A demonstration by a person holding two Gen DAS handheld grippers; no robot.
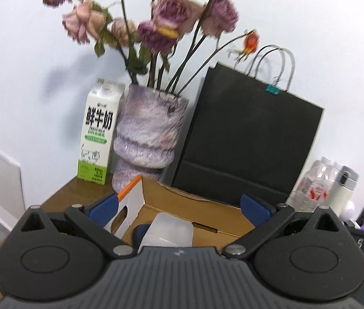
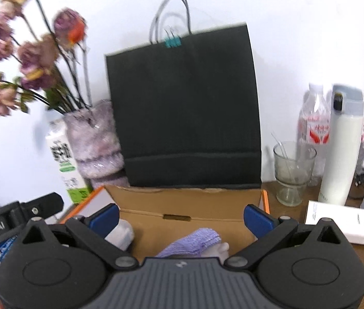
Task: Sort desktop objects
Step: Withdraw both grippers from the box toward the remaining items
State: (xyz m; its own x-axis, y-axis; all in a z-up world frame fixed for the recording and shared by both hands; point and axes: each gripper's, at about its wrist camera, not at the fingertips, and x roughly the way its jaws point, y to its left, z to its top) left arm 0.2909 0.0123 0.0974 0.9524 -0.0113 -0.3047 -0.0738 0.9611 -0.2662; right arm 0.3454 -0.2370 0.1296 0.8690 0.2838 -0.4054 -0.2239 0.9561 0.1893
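A black paper bag [image 2: 184,108] with grey handles and a teal clip is seen upright against the white wall at the far edge of the wooden worktop [image 2: 362,255]. Just in front of it an open cardboard box [image 2: 189,206] is placed, its flaps raised. To the left of the bag a mottled purple vase [image 1: 148,131] of dried flowers is stood, and a milk carton [image 1: 99,134] is set just beside it on the far left.

The left tool [image 1: 179,206] is held above the near edge of the box with its blue-padded fingers [image 1: 104,206] spread wide and nothing gripped between them. The right tool [image 2: 182,217] is likewise held wide open and empty over the same box.

Inside the box a translucent plastic container [image 1: 169,229] is seen towards the left, and a folded purple cloth [image 2: 194,242] is laid near the middle.

To the right of the box a white flask [image 2: 341,149], a clear water bottle [image 2: 313,121], a footed glass [image 2: 292,170] and a flat white device [image 2: 344,221] are grouped on the worktop.
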